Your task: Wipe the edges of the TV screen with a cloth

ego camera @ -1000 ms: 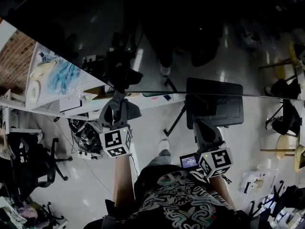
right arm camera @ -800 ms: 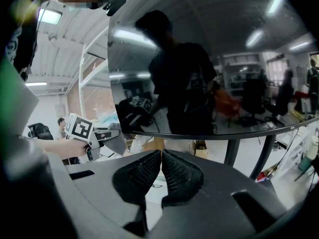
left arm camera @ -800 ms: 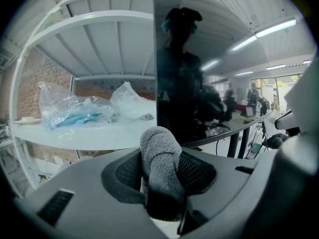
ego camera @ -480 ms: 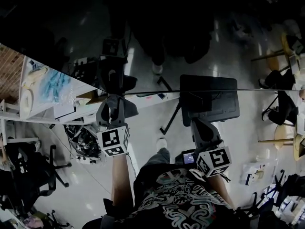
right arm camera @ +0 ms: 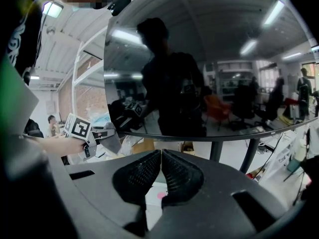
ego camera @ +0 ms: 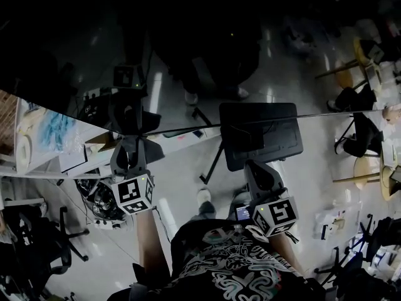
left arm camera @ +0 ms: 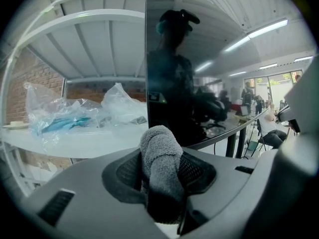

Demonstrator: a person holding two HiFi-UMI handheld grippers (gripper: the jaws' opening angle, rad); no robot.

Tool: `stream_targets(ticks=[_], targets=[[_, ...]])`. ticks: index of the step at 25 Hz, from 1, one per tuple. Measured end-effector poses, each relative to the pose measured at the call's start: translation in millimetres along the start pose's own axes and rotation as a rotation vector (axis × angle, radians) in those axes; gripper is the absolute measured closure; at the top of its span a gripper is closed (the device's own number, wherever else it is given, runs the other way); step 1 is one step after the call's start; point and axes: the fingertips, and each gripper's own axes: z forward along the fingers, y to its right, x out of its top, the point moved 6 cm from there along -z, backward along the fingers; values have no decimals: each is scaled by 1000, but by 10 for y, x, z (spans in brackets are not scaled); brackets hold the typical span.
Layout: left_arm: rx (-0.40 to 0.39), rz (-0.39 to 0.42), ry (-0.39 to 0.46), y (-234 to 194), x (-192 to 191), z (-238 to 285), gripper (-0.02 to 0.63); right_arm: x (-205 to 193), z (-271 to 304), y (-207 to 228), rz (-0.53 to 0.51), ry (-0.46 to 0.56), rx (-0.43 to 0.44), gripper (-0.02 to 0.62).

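Two grippers: left gripper (left arm camera: 159, 177) clamps the cloth (left arm camera: 159, 148) by the TV (left arm camera: 194, 73) edge, right gripper (right arm camera: 160, 171) pinched empty; wiping looks unfinished.

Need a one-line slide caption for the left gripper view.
Left gripper shut on a folded grey cloth, near the dark TV screen's vertical edge; plastic bags on the white shelf beside it.

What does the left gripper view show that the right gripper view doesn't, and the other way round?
Only the left gripper view: a grey cloth pinched between its jaws, and plastic bags on a white shelf. Only the right gripper view: the right gripper with its jaws shut on nothing, and the left gripper seen from outside with its marker cube. Both: the dark, shiny TV screen with reflections on it.
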Motion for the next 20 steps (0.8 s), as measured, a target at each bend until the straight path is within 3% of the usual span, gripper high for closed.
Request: stream_targets(ticks=[9, 20], targets=[[69, 3, 4, 35, 30, -24, 449, 27, -47, 193, 14, -3, 11, 563], [59, 4, -50, 56, 65, -24, 449, -54, -60, 297, 34, -18, 7, 563]])
